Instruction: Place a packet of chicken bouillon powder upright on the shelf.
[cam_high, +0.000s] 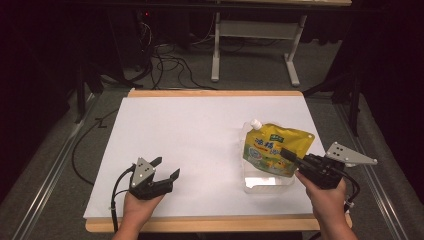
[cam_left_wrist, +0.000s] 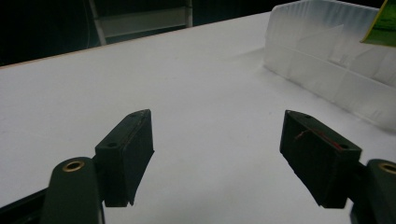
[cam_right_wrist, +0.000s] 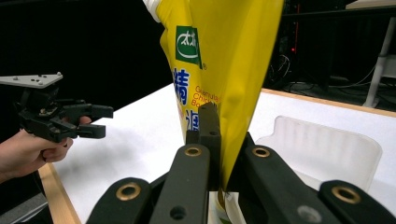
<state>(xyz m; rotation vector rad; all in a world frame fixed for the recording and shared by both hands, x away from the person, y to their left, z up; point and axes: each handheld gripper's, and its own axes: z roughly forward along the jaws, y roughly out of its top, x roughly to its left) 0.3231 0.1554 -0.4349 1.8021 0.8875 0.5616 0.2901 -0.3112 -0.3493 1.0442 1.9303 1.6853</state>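
A yellow spouted pouch (cam_high: 275, 146) with printed labels hangs by its lower edge from my right gripper (cam_high: 290, 156), whose jaws are shut on it. In the right gripper view the pouch (cam_right_wrist: 219, 60) rises between the jaws of that gripper (cam_right_wrist: 223, 140), white spout at the top. Just under the pouch sits a clear plastic tub (cam_high: 265, 183) (cam_right_wrist: 327, 144). My left gripper (cam_high: 166, 168) rests low at the table's near left, open, with nothing between its pads (cam_left_wrist: 126, 154). The tub (cam_left_wrist: 327, 60) and a corner of the pouch (cam_left_wrist: 383, 25) lie off to its right.
A white sheet covers the wooden-edged table (cam_high: 200, 125). Beyond its far edge stand a white desk frame (cam_high: 255, 45) and loose cables on the floor (cam_high: 165, 65). The other hand with the left gripper (cam_right_wrist: 95, 122) shows at the left of the right gripper view.
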